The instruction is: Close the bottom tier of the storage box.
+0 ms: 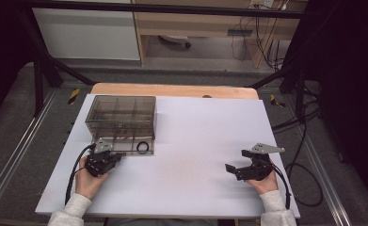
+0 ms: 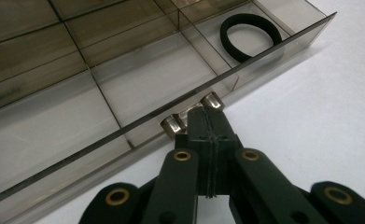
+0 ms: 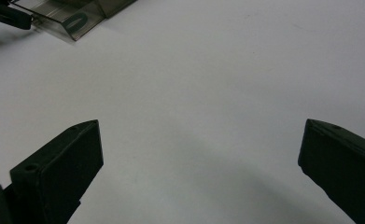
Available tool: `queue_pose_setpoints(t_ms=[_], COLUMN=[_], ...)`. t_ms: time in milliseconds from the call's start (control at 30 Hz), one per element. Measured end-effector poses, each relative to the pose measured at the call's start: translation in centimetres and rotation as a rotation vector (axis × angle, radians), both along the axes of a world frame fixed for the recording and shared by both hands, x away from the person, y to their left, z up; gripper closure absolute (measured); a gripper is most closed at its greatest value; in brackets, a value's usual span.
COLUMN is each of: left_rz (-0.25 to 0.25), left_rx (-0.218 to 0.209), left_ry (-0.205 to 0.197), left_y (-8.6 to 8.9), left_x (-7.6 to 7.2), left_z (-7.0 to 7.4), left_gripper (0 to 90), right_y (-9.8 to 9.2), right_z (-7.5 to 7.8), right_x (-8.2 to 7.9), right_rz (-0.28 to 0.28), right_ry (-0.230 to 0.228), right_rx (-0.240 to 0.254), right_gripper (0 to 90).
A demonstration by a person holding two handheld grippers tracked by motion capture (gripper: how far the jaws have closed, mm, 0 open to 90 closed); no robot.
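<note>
1. The left hand-held gripper is sitting at the near front edge of the smoky clear organizer box; its jaws are pressed together on the small metal handle of the box's bottom drawer, most likely because that handle is the one part of the drawer that offers a grip for sliding it.

2. The drawer is standing pulled out of the box toward the person; it is resting flat on the white counter, so its divided compartments are lying open from above.

3. A black elastic ring is lying flat in the drawer's end compartment, to the right of the handle as the left gripper view shows it; in the high view it is showing at the right end of the drawer, just in front of the box.

4. The other compartments near the handle are looking bare; whether the upper levels of the box are holding anything I cannot tell.

5. The right hand-held gripper is resting well apart from the box, off to its right on bare counter; its jaws are standing wide apart with nothing between them, which suggests it is waiting free to reach in while the left one is steadying the drawer.
</note>
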State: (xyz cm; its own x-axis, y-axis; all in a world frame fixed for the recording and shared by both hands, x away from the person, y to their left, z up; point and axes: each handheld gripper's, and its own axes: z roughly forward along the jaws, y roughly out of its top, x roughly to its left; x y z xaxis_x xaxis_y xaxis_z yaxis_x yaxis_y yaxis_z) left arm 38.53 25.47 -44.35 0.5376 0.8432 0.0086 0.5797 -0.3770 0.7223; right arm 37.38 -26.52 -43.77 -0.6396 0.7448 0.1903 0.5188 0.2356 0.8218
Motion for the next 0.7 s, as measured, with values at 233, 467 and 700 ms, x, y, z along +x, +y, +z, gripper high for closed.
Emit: queue_pose_setpoints(t_ms=[233, 467, 700], left_rz=[0.004, 0.007, 0.017], left_rx=[-0.004, -0.005, -0.014], left_ry=[-0.001, -0.005, -0.007], left_y=[-0.05, -0.02, 0.04], left_x=[0.08, 0.24, 0.41], left_z=[-0.03, -0.04, -0.07], left_gripper=[90.0, 90.0, 90.0], right_y=[-0.05, -0.04, -0.05], right_z=[0.0, 0.01, 0.01], right_x=[0.02, 0.01, 0.01], right_rz=[0.002, 0.002, 0.001], right_ry=[-0.004, -0.005, -0.003], right_rx=[0.0, 0.0, 0.002], right_gripper=[0.5, 0.4, 0.5])
